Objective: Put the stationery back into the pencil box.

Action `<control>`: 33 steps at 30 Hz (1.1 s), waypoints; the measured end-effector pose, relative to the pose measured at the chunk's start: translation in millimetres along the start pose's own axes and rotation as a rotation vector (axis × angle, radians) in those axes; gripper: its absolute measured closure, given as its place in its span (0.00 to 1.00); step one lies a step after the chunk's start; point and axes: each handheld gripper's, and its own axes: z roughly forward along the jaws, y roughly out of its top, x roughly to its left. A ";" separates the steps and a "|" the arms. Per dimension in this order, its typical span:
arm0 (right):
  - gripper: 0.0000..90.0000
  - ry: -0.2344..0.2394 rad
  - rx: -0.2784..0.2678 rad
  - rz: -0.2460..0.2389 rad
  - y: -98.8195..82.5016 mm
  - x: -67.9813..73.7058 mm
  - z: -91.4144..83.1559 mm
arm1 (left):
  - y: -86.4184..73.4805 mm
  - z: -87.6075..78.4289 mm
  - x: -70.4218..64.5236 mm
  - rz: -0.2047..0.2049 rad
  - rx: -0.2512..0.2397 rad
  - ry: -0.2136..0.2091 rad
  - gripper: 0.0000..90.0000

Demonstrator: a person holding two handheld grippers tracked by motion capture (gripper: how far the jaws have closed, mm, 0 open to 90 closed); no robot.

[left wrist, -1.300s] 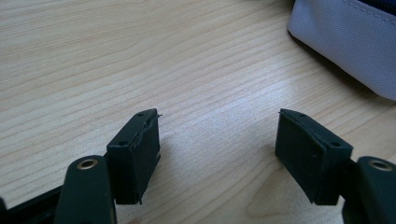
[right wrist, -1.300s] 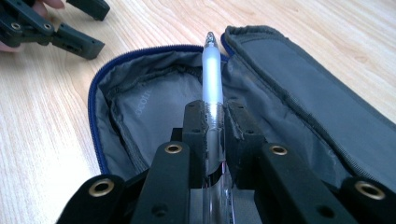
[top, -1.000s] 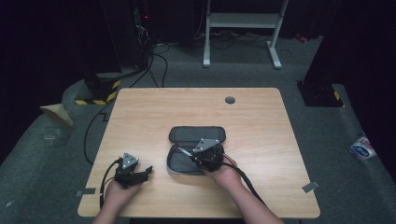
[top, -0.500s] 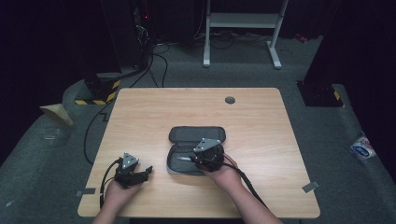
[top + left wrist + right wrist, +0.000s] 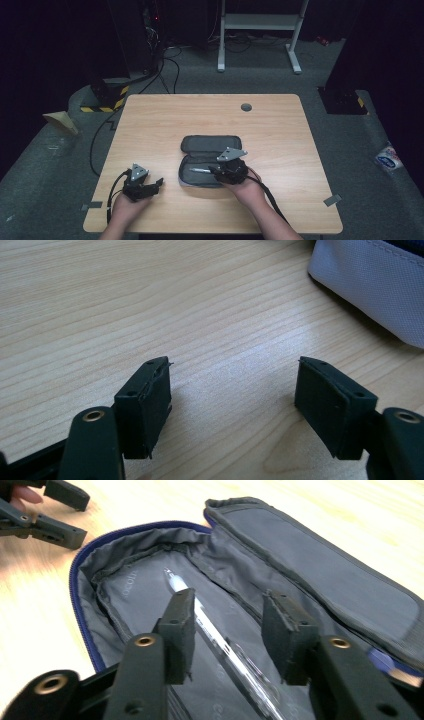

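On a pale wooden table (image 5: 165, 120) ringed by dark grey floor (image 5: 375, 200), an open pencil case (image 5: 210, 145) lies.

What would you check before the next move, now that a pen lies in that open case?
1. Pen lies inside the case: ok.
2. Right claw lets go of the pen: ok; its jaws have just been opening and the pads stand apart from the pen, which lies below and between them.
3. Case fully open, lid flap laid flat: ok.
4. Left claw open, nothing in it, over bare table: ok.
5. Pen clear of the zip edge for closing: cannot tell; its rear end is hidden.
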 end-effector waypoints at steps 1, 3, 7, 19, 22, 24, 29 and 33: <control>0.60 -0.004 -0.001 0.008 -1.1 -1.3 -1.8 | 0.0 0.0 0.0 0.000 0.000 0.000 0.34; 0.58 -0.013 -0.005 0.030 -3.4 -4.3 -4.6 | 0.0 0.0 0.0 0.000 0.000 0.000 0.34; 0.52 -0.040 -0.016 0.060 -7.6 -11.5 -10.5 | 0.1 -0.1 0.1 0.002 0.000 0.002 0.34; 0.44 -0.150 -0.051 0.114 -26.8 -32.7 -38.6 | -0.1 -0.1 -0.4 -0.002 -0.001 0.004 0.34; 0.44 -0.173 -0.057 0.132 -34.5 -39.3 -46.2 | -0.1 -0.1 -0.4 -0.002 -0.001 0.004 0.34; 0.44 -0.190 -0.059 0.141 -38.8 -43.0 -50.2 | -0.1 -0.1 -0.4 -0.002 -0.001 0.004 0.34; 0.43 -0.227 -0.064 0.168 -51.7 -53.5 -60.7 | -0.1 -0.1 -0.3 -0.002 -0.001 0.004 0.34; 0.43 -0.254 -0.068 0.193 -62.6 -61.3 -68.1 | -0.1 -0.1 -0.4 -0.002 -0.001 0.004 0.34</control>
